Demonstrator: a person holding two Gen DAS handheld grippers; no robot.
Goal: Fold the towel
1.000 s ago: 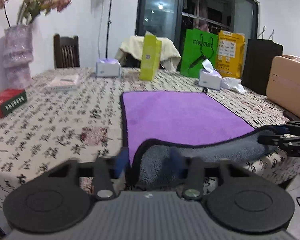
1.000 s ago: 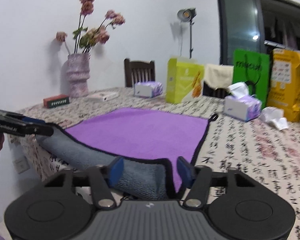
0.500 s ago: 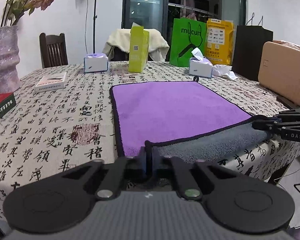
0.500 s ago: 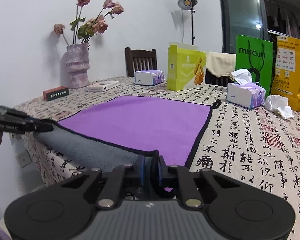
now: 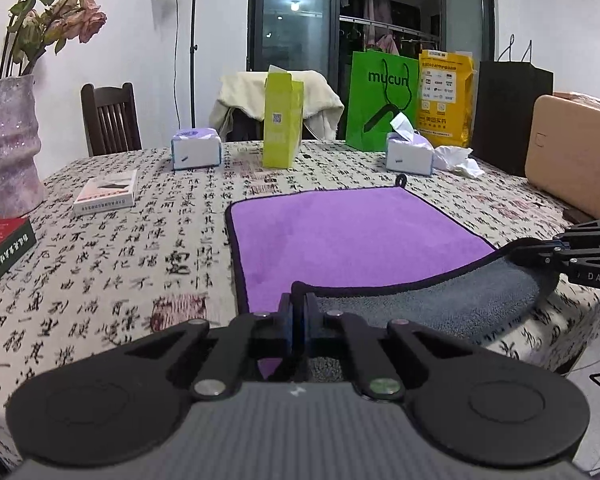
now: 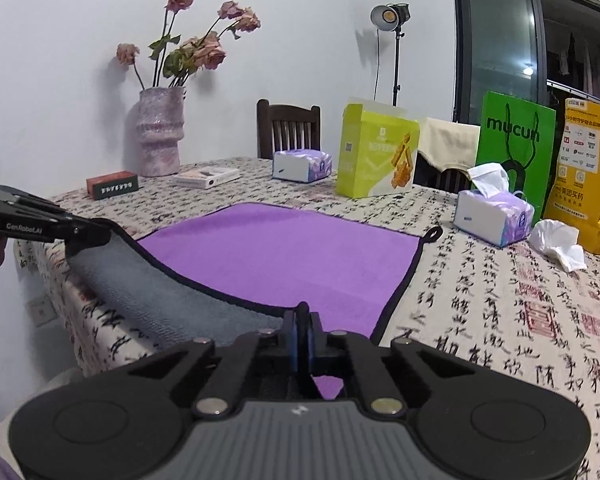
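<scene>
A purple towel (image 5: 352, 236) with a black hem and a grey underside lies flat on the patterned tablecloth; it also shows in the right wrist view (image 6: 284, 256). My left gripper (image 5: 299, 300) is shut on the towel's near left corner. My right gripper (image 6: 302, 320) is shut on the near right corner. Both corners are lifted off the table, so the near edge curls up and shows its grey underside (image 5: 432, 304). Each gripper shows in the other's view, the right gripper (image 5: 540, 254) at the right and the left gripper (image 6: 88, 234) at the left.
Beyond the towel stand two tissue boxes (image 5: 196, 152) (image 5: 408, 156), a lime carton (image 5: 282, 128), a green bag (image 5: 382, 100) and a yellow bag (image 5: 446, 96). A vase (image 5: 6, 148), a red box (image 5: 4, 248) and a white box (image 5: 106, 192) are on the left. A tan case (image 5: 576, 152) is on the right.
Both grippers were open around the near corners a second ago. They have shut on the corners and lifted them, and the near edge has moved up and forward over the towel.
</scene>
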